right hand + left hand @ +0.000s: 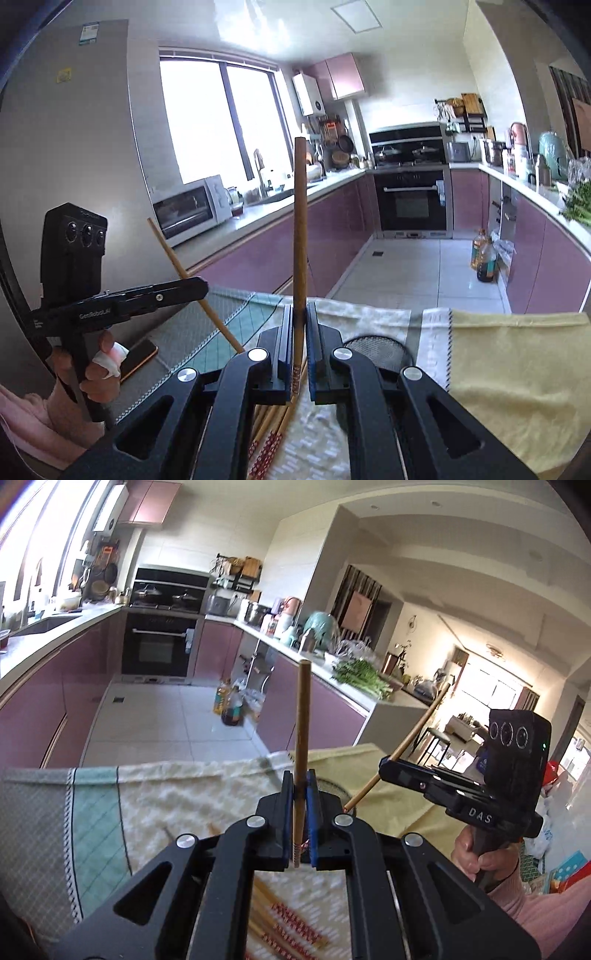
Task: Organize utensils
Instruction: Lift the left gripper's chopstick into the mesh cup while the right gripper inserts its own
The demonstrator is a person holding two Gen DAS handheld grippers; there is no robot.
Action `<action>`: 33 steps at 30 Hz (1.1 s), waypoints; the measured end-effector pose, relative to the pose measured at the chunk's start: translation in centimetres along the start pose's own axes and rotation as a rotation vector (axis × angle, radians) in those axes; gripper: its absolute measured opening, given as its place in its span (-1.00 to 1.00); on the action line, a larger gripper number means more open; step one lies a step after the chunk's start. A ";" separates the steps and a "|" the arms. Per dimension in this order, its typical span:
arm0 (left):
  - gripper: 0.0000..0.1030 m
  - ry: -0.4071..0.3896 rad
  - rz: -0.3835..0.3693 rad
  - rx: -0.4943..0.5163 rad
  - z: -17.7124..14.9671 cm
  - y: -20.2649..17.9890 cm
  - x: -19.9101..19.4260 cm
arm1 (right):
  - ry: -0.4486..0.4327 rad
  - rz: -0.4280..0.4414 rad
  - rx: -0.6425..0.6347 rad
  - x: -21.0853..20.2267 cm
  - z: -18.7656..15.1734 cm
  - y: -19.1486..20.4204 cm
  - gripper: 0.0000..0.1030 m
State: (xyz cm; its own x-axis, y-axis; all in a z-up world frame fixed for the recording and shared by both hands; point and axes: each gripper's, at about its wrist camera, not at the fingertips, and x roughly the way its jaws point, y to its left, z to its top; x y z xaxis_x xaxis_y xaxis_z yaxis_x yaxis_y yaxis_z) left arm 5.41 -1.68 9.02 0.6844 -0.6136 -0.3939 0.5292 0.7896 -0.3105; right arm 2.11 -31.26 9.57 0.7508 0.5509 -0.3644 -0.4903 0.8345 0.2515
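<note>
Each hand has a single chopstick pinched and lifted above the table, which is covered with cloths. The left tool (300,814) is closed tight on a thin brown wooden chopstick with a red-patterned end (301,760), gripped low near the patterned end so most of the stick rises almost upright beyond the pads. The right tool (299,338) is clamped the same way on a second brown wooden chopstick (299,236), again held near its decorated end. More chopsticks of the same kind (271,432) lie loose on the pale woven towel (207,797) below, close to a dark round mesh-sided holder (376,349) between the towel and a yellow cloth (517,369). These sticks look light, stiff and smooth, so little squeeze is needed, but a round shaft held that near one end could pivot or slip between flat pads. A hold nearer the middle would steady them, I think, and tilting them slowly should keep them from swinging.
</note>
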 end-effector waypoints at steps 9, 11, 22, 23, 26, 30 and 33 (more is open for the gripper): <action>-0.86 -0.029 -0.059 0.025 5.2 -2.3 2.5 | -0.045 -0.060 -0.035 -0.7 2.8 -2.2 -0.89; -0.86 -0.029 -0.066 0.034 5.9 -2.7 3.2 | -0.044 -0.071 -0.038 -0.5 2.9 -2.6 -0.89; -0.86 0.135 -0.034 0.107 4.1 -3.7 10.5 | 0.110 -0.120 -0.040 2.3 1.1 -4.9 -0.89; -0.86 0.162 -0.033 0.111 3.6 -3.5 11.1 | 0.134 -0.119 -0.043 2.7 0.8 -4.8 -0.89; -0.86 0.220 -0.021 0.121 2.0 -2.7 13.3 | 0.218 -0.107 -0.044 4.1 0.3 -5.0 -0.90; -0.84 0.262 -0.007 0.119 1.0 -1.7 14.9 | 0.308 -0.104 -0.016 6.3 -0.4 -5.9 -0.89; -0.63 0.277 0.032 0.122 0.8 -1.4 16.1 | 0.334 -0.116 0.009 7.3 -0.6 -6.4 -0.85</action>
State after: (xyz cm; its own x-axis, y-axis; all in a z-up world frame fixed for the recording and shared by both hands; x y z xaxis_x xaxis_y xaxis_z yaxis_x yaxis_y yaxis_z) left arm 16.13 -12.68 3.77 0.5476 -0.5532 -0.6278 0.5778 0.7927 -0.1944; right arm 10.46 -32.53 4.79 0.6147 0.4263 -0.6636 -0.4051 0.8925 0.1981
